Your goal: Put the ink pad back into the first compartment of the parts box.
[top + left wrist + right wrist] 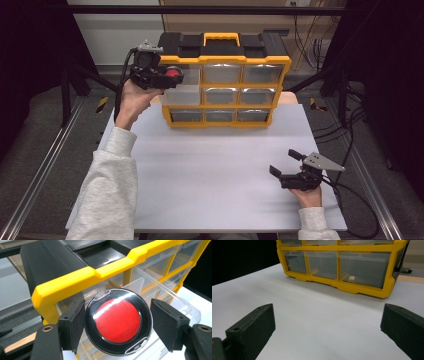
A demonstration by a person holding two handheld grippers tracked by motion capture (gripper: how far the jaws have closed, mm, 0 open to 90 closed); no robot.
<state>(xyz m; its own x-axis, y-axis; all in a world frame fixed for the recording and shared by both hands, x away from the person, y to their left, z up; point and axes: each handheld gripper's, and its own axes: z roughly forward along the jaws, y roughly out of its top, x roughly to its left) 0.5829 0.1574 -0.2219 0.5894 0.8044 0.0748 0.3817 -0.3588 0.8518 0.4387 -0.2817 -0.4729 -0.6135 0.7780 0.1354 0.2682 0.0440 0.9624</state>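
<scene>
The left gripper (117, 323) clamps a red-and-black round disc (118, 321), at centre frame against the yellow organiser (225, 87); the high view shows the right gripper (285, 164) lower right, jaws wide, empty.

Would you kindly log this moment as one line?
left tongs: shut on red disc | at organizer open drawer | right tongs: open, idle

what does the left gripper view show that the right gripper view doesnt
Left gripper view: the left gripper shut on a round black case with a red centre, held at the organizer's top left, by a pulled-out clear drawer and the black top.
Right gripper view: the right gripper open with nothing between its jaws, low over the white table, facing the bottom row of drawers.
Both: the yellow organizer.
</scene>
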